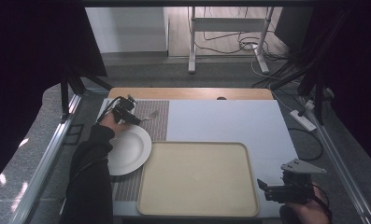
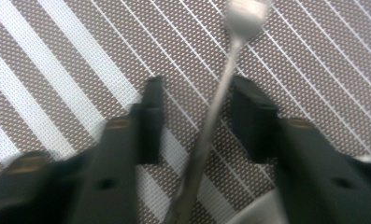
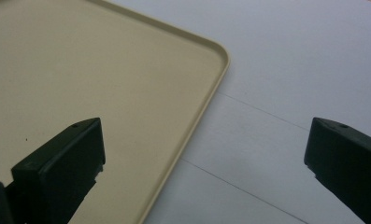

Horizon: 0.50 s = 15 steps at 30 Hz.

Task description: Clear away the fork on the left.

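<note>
One fork (image 2: 219, 93) is lying on the striped brown placemat (image 1: 157, 122), at about ten o'clock on the table in the high view, just beyond the far rim of the plate. One white plate (image 1: 127, 149) is sitting on that same placemat at about nine o'clock, and it is holding nothing. One beige tray (image 1: 197, 179) is taking up the middle and near part of the white tabletop (image 1: 230, 121), from six o'clock outward, and its flat bed is carrying nothing either; the plate's right edge is lying just beside the tray's left rim.

Two grippers are working here, one in each hand. The left gripper (image 2: 197, 116) is hanging over the placemat with its tips pointing down, and the fork's handle is running between its two black jaws, the tines pointing toward twelve o'clock in the left gripper view. Those jaws are standing apart on either side of the handle, with mat showing between each pad and the metal, so the fork is straddled but not clamped. The right gripper (image 1: 279, 189) is resting at about four o'clock, just off the tray's near right corner, with its jaws spread wide and nothing between them but the tray's rim and bare tabletop.
</note>
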Tool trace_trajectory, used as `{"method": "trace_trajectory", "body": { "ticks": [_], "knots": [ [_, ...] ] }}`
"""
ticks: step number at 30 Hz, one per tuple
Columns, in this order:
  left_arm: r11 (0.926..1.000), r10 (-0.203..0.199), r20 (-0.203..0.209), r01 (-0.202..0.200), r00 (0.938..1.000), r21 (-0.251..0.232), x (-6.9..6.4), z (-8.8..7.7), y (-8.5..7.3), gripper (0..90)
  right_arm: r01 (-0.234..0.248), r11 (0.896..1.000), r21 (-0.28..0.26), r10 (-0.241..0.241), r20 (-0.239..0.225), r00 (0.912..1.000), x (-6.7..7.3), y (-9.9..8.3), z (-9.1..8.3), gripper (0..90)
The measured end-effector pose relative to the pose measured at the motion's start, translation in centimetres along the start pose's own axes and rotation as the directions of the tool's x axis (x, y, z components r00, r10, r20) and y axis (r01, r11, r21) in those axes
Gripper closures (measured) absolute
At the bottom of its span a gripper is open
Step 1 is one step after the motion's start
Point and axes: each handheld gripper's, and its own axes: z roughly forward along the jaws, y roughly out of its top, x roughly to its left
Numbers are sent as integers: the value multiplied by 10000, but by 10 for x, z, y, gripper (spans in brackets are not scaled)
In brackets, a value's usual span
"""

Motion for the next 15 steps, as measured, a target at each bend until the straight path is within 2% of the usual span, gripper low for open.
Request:
{"method": "trace_trajectory", "body": {
  "ticks": [1,2,4,6,9,15],
  "knots": [
    [10000,93,-5,-93,10000,-33,1,0,-1,767,-3,10000,2,3,3,10000,0,0,0,0],
    [9998,167,43,-167,9999,-69,1,-1,-2,812,-8,10000,2,8,3,10000,0,0,0,0],
    [9999,131,237,-130,9996,-75,3,-1,-3,841,-25,10000,-14,25,-19,10000,0,0,0,0],
    [10000,24,399,-21,9992,-86,6,-1,-3,847,-23,10000,-16,23,-26,10000,0,0,0,0],
    [10000,-22,73,22,10000,24,10,-4,-4,848,-13,10000,-44,13,-26,10000,0,0,0,0],
    [9975,-662,-302,654,9974,-275,29,-24,-18,848,-24,10000,-33,24,-29,10000,-1,0,0,0]
  ]
}}
